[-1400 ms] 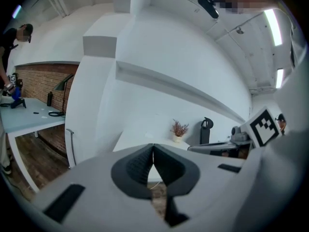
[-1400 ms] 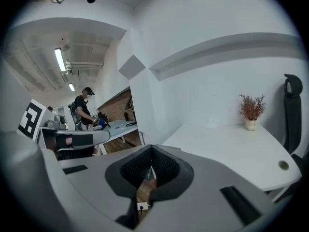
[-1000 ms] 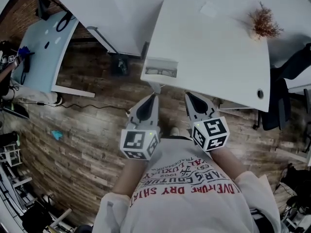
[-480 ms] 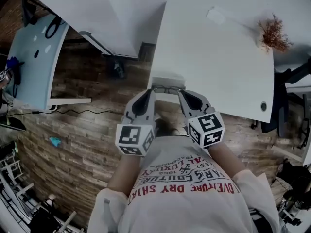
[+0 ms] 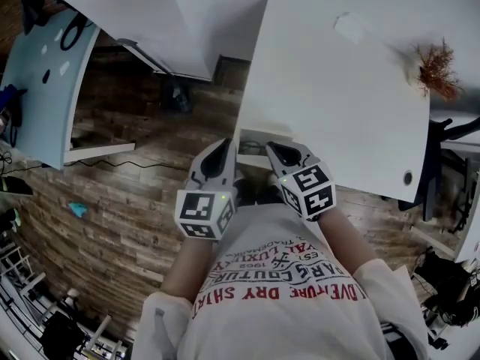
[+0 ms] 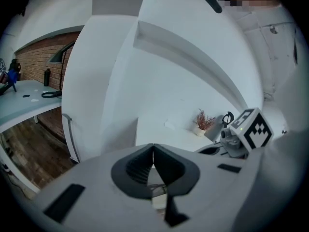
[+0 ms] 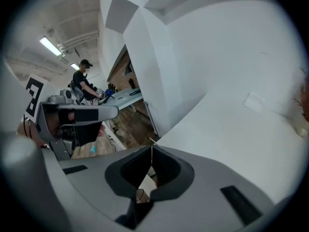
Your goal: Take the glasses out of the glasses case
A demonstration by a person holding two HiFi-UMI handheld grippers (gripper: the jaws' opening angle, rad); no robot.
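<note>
- One pale, box-shaped glasses case (image 5: 257, 136) lies at the near edge of the white table (image 5: 337, 103), just beyond both gripper tips; the glasses cannot be made out clearly.
- Left gripper (image 6: 153, 148): jaws pressed together at the tips, pinching nothing visible.
- Right gripper (image 7: 151, 148): jaws likewise closed tip to tip.
- One reddish dried plant (image 5: 437, 70) and one white paper slip (image 5: 349, 27) lie farther off.

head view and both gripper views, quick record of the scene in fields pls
table: white, glasses case on its near edge
case contents: cannot tell
left gripper: jaws together, nothing between them, tip by the case's left side
right gripper: jaws together, nothing between them, tip by the case's right side
other: dried plant at the table's far right; paper scrap
</note>
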